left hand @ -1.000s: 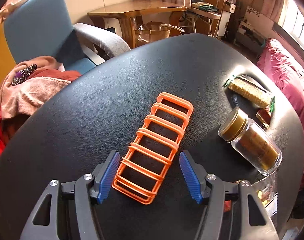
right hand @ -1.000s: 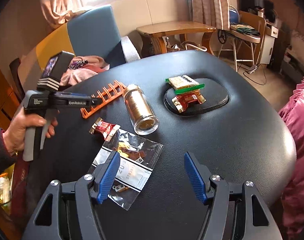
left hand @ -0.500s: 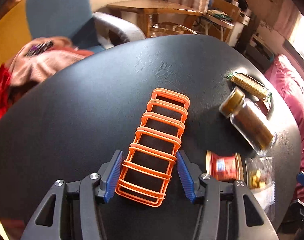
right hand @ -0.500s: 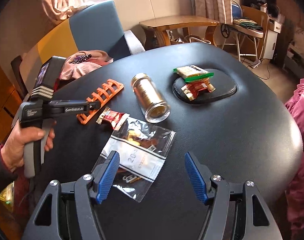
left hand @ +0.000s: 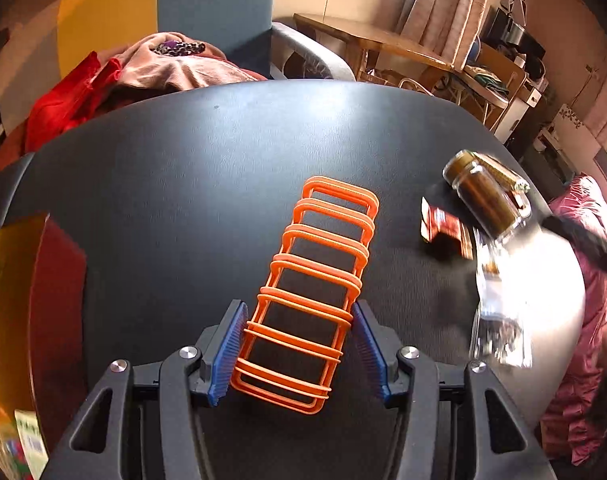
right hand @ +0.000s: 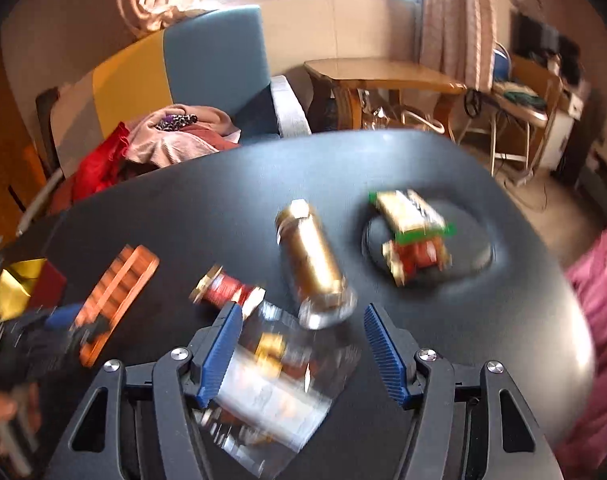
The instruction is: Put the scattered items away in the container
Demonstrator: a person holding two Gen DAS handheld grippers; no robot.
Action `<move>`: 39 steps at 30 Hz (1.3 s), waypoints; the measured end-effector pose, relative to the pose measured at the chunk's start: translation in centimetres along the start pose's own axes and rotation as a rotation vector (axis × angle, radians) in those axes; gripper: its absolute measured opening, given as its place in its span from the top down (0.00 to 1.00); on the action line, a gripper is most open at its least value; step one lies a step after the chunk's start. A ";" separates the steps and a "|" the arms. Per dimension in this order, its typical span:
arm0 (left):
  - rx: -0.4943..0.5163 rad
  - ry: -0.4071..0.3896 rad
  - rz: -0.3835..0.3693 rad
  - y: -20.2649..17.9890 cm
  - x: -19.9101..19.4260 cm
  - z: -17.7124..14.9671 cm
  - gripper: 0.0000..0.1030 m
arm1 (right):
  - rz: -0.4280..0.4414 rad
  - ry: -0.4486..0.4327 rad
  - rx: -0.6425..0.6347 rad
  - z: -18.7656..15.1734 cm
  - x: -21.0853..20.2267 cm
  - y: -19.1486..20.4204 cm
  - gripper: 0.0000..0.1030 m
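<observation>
We see the orange rack (left hand: 315,292) lying flat on the black worktop (left hand: 191,168), low in the centre of the left wrist view, its near end between the blue pads of our left gripper (left hand: 293,350). The jaws stand narrow around it, each pad at or just beside a side rail; we cannot tell whether they press it.

To its right, at the right of that frame, lie a red packet (left hand: 443,226), a jar (left hand: 489,196) on its side and a clear bag (left hand: 499,312), all blurred. A red and gold box (left hand: 35,280) stands at the left edge.

In the right wrist view our right gripper (right hand: 299,354) hangs over the clear bag (right hand: 279,392) at the bottom centre, jaws wide and holding nothing. The jar (right hand: 313,264) lies just above them in the frame, its mouth towards us, with the red packet (right hand: 227,290) to its left and the rack (right hand: 119,288) further left. At the centre right a shallow black dish (right hand: 471,248) holds a green-edged packet (right hand: 411,210) and a red one (right hand: 417,256). The view is motion-blurred.
</observation>
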State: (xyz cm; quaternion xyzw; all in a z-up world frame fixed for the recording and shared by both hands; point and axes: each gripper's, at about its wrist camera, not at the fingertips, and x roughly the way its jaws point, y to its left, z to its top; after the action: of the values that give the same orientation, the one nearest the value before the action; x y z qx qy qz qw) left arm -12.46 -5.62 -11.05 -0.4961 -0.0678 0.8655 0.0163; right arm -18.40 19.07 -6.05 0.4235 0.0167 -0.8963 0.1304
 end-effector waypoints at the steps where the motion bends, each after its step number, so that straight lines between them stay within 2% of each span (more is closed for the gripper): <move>1: -0.001 0.002 -0.001 0.0 0.0 -0.3 0.47 | -0.001 0.015 -0.014 0.9 0.7 0.0 0.38; 8: -0.021 0.011 -0.012 0.6 -0.2 -2.0 0.47 | -0.028 0.187 -0.127 4.8 6.5 0.8 0.38; 11: -0.018 0.009 -0.011 0.8 -0.1 -2.5 0.47 | -0.035 0.243 -0.142 5.3 8.3 0.9 0.38; 15: -0.016 0.004 -0.008 0.8 -0.2 -2.7 0.47 | -0.060 0.267 -0.146 5.1 9.5 1.0 0.38; 21: -0.023 -0.007 -0.006 0.8 -0.3 -2.8 0.47 | -0.111 0.293 -0.177 3.7 10.7 1.1 0.52; 30: -0.018 -0.048 -0.001 0.7 -1.4 -2.2 0.47 | -0.169 0.227 -0.208 2.5 9.3 1.8 0.54; 34: -0.023 -0.073 0.000 0.8 -2.4 -1.9 0.47 | -0.192 0.163 -0.208 2.4 7.4 2.3 0.54; 37: -0.031 -0.094 -0.002 1.1 -3.4 -1.6 0.47 | -0.184 0.105 -0.193 2.7 5.6 2.9 0.54; 39: -0.038 -0.113 -0.001 1.4 -4.4 -1.5 0.47 | -0.138 0.072 -0.177 2.7 4.0 3.9 0.54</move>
State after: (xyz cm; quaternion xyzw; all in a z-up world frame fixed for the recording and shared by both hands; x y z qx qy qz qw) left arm -8.90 -7.27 -8.17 -0.4467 -0.0852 0.8906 0.0037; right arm -21.93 14.07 -7.10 0.4399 0.1293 -0.8825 0.1047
